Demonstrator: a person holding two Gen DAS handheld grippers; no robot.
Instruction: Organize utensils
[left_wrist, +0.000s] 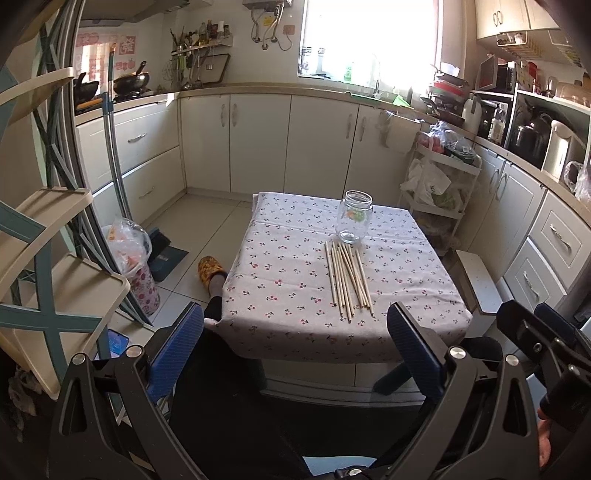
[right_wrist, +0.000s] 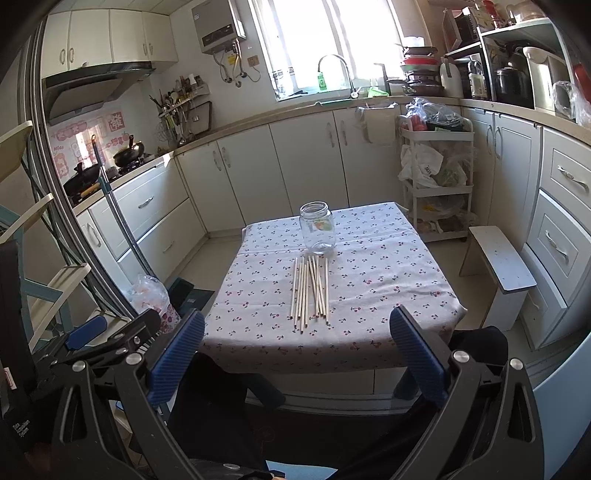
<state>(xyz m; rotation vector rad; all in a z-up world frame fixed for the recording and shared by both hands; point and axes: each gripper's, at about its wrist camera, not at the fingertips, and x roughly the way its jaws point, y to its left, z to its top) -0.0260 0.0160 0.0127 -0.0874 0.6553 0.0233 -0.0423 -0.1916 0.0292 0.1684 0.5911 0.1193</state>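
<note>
Blue-padded left gripper (left_wrist: 295, 354) and right gripper (right_wrist: 297, 354) hover level, jaws wide (seemingly empty), facing chopsticks (left_wrist: 349, 278).

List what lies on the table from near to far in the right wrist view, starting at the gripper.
Right gripper, open and short of the table → near edge of the tablecloth → bundle of chopsticks lying flat → empty glass jar standing upright → far edge of the table.

Pale wooden chopsticks (left_wrist: 347, 277) beside clear glass jar (left_wrist: 354, 217) with orange-green label. Bench (left_wrist: 280, 280) cloth white, dotted with small red cherries. Blue ribbed fingers (left_wrist: 177, 345) on black hand-held gripper frame. Cream cabinets (left_wrist: 258, 140) behind.
</note>
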